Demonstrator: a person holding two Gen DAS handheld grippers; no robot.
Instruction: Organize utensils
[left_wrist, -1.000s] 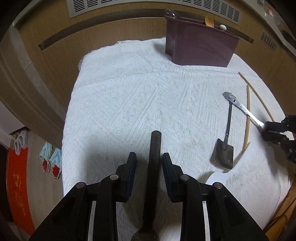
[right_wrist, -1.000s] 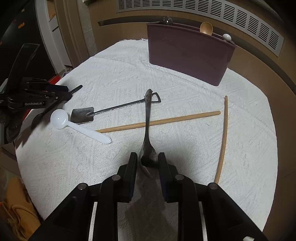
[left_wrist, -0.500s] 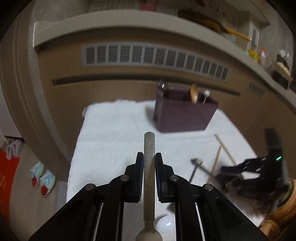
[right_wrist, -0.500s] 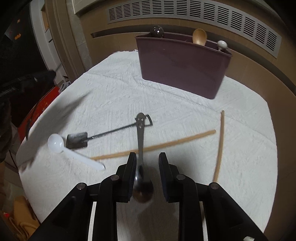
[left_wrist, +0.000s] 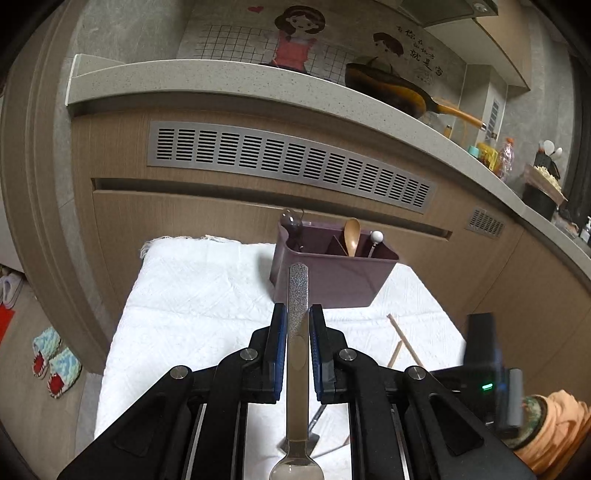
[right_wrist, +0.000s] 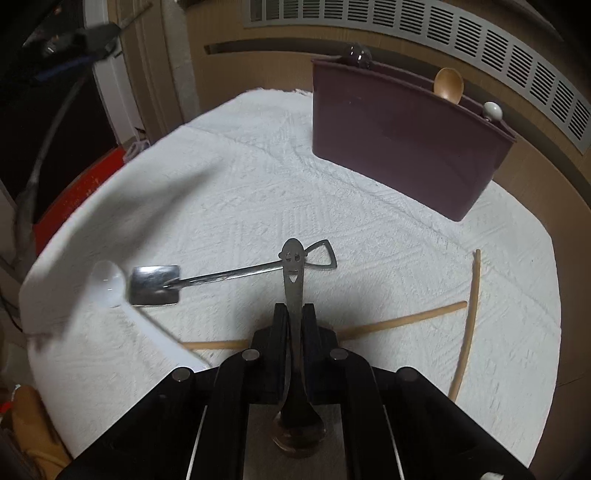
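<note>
My left gripper (left_wrist: 297, 317) is shut on a metal spoon with a glittery handle (left_wrist: 297, 295), held above the white cloth, handle pointing at the maroon utensil holder (left_wrist: 332, 280). My right gripper (right_wrist: 294, 317) is shut on a smiley-handled metal spoon (right_wrist: 293, 273), lifted over the cloth. The holder (right_wrist: 399, 147) holds a wooden spoon (right_wrist: 448, 86), a white-knobbed utensil (right_wrist: 493, 109) and a dark ball-topped one (right_wrist: 356, 55). A shovel-shaped spoon (right_wrist: 192, 282), a white plastic spoon (right_wrist: 109, 284) and two wooden chopsticks (right_wrist: 406, 321) lie on the cloth.
The white cloth (right_wrist: 258, 177) covers a small table in front of wooden cabinets with a vent grille (left_wrist: 288, 162). The counter above holds a pan (left_wrist: 391, 92) and bottles. The right gripper's body (left_wrist: 491, 373) shows at the left wrist view's lower right.
Both grippers have closed on their spoons and lifted them off the cloth. The left gripper has risen and tilted up toward the holder; the right one has risen slightly.
</note>
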